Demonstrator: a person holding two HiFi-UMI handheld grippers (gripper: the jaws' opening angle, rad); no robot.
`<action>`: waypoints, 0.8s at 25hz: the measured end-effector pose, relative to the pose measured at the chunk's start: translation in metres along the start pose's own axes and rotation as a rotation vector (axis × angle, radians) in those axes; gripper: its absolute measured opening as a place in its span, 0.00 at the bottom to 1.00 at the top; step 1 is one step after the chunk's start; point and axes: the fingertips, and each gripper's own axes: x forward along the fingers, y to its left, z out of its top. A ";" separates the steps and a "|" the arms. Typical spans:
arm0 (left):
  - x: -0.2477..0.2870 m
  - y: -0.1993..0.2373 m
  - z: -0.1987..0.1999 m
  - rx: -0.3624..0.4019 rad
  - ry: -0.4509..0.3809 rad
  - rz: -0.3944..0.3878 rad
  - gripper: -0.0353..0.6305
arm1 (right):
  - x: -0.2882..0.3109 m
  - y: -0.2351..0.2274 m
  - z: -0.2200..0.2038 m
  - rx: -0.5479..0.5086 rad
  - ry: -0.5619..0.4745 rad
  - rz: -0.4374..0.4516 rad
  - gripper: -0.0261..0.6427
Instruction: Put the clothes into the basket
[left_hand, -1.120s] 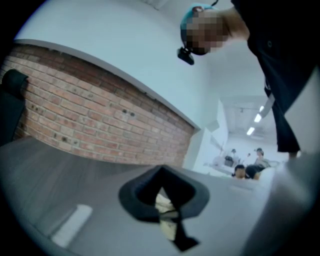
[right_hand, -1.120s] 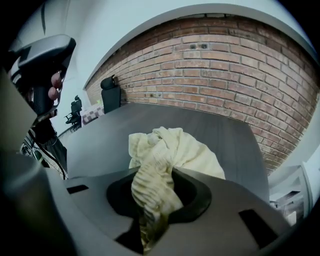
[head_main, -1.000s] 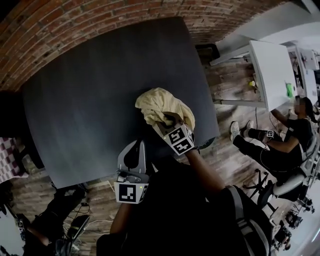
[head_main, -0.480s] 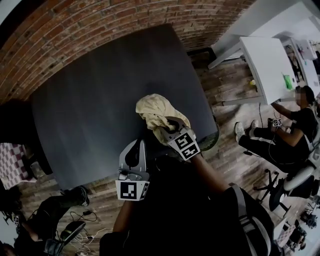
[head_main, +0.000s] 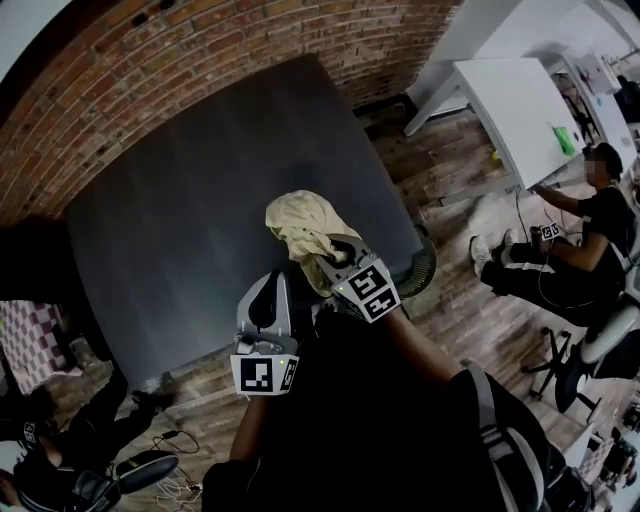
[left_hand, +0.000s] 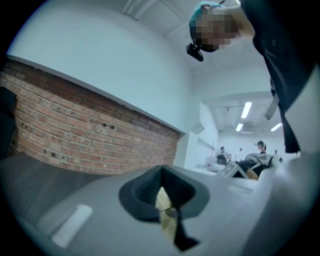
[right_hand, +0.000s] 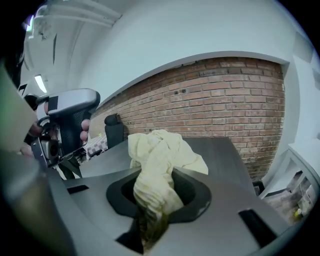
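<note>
A pale yellow cloth (head_main: 300, 225) hangs bunched above the near edge of the dark table (head_main: 190, 200). My right gripper (head_main: 335, 260) is shut on it. In the right gripper view the cloth (right_hand: 160, 160) is squeezed between the jaws of the right gripper (right_hand: 150, 212) and billows out beyond them. My left gripper (head_main: 271, 284) is held just left of the cloth, apart from it. Its jaws stand together, and the left gripper (left_hand: 167, 210) shows only a thin seam with a sliver of yellow in it. A dark mesh basket (head_main: 422, 268) stands on the floor by the table's right corner, partly hidden.
A brick wall (head_main: 150, 70) runs behind the table. To the right is a white desk (head_main: 510, 110) with a seated person (head_main: 570, 250) and office chairs. Cables and another person's legs (head_main: 90, 440) lie on the wooden floor at lower left.
The right gripper has lifted the cloth up off the table, and the cloth now hangs more bunched. The left gripper has risen a little beside it. The head view has swung.
</note>
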 end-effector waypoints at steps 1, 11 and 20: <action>-0.002 -0.003 0.000 0.004 0.000 0.002 0.06 | -0.004 0.000 -0.001 0.000 -0.005 -0.003 0.17; -0.013 -0.027 0.009 0.020 0.003 0.000 0.06 | -0.039 -0.002 -0.001 0.014 -0.059 -0.052 0.17; -0.016 -0.032 0.006 0.011 0.013 -0.129 0.06 | -0.064 0.006 -0.002 0.042 -0.081 -0.174 0.17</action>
